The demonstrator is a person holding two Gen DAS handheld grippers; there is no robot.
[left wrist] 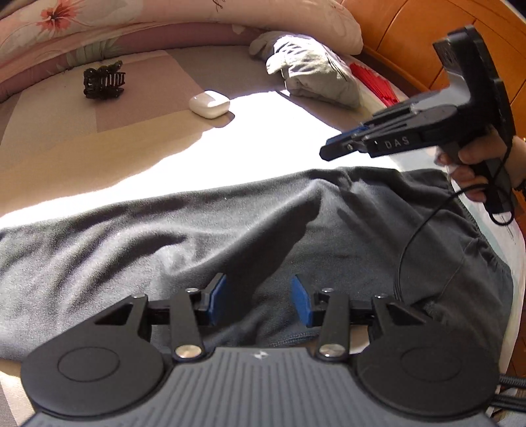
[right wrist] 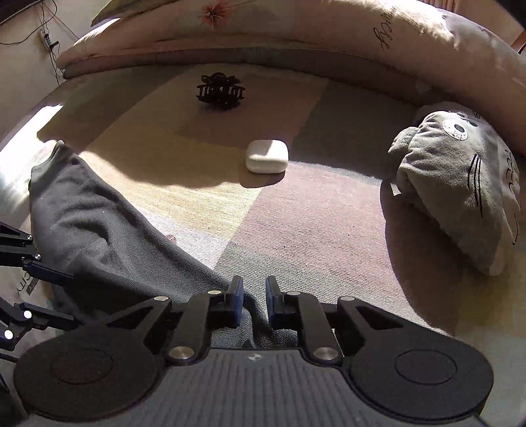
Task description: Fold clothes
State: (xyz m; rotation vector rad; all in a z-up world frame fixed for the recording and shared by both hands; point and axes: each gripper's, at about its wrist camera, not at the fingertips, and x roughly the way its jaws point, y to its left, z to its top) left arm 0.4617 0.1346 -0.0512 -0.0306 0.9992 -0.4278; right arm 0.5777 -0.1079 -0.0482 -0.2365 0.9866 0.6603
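Note:
A dark grey garment (left wrist: 230, 236) lies spread across the bed, its ribbed edge toward the right; the right wrist view shows it (right wrist: 98, 230) running from the far left down to the jaws. My left gripper (left wrist: 259, 302) is open just above the cloth, with nothing pinched between its blue pads (left wrist: 217, 295). A hand (left wrist: 470, 164) holds my right gripper (left wrist: 332, 151) in the air over the garment's far edge. In its own view the right gripper (right wrist: 254, 302) shows a narrow gap between its pads, with cloth lying below them and none gripped. The left gripper's fingers (right wrist: 36, 266) show at the left edge.
On the bed mat beyond the garment lie a black hair claw (left wrist: 103, 82) (right wrist: 219, 90) and a white earbuds case (left wrist: 209, 104) (right wrist: 267, 156). A grey cat plush (left wrist: 312, 75) (right wrist: 460, 197) sits at the right. A floral quilt (left wrist: 131, 19) borders the back, with a wooden headboard (left wrist: 411, 39) beside it.

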